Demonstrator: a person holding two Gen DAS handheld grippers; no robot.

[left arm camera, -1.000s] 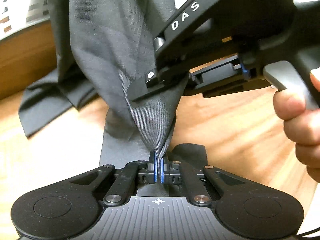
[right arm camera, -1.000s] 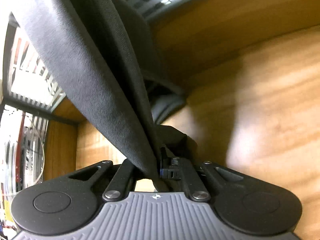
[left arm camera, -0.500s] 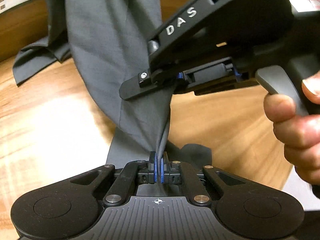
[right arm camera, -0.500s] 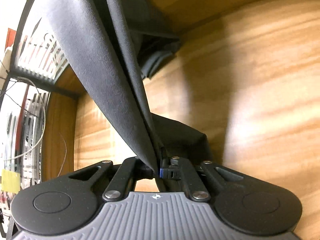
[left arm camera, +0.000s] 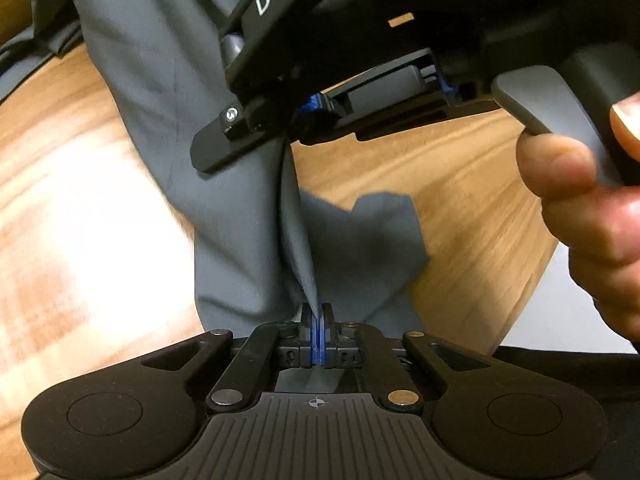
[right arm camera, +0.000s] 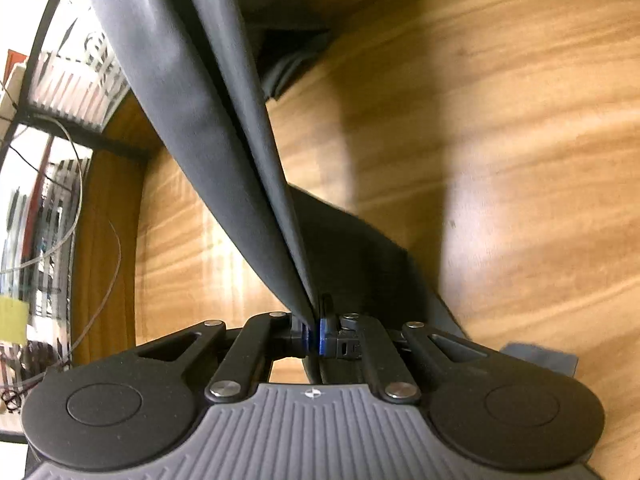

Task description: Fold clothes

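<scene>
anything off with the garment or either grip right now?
Nothing stands out. Left gripper and right gripper are both shut on the grey garment, which hangs bunched between them above the wooden table; no tears or snags visible.

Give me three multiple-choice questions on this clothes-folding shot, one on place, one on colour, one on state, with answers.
1. Where is the right claw relative to the left claw?
A. In front, higher on the cloth
B. Flat on the table
C. Out of view

2. What colour is the garment?
A. Red
B. Grey
C. White

3. How are the left claw's jaws?
A. Wide open
B. Shut on the garment
C. Shut on nothing

Answers: 1 A, it pinches the cloth further up; 2 B, plain grey fabric; 3 B, blue pads squeeze a fold over the wooden table.
</scene>
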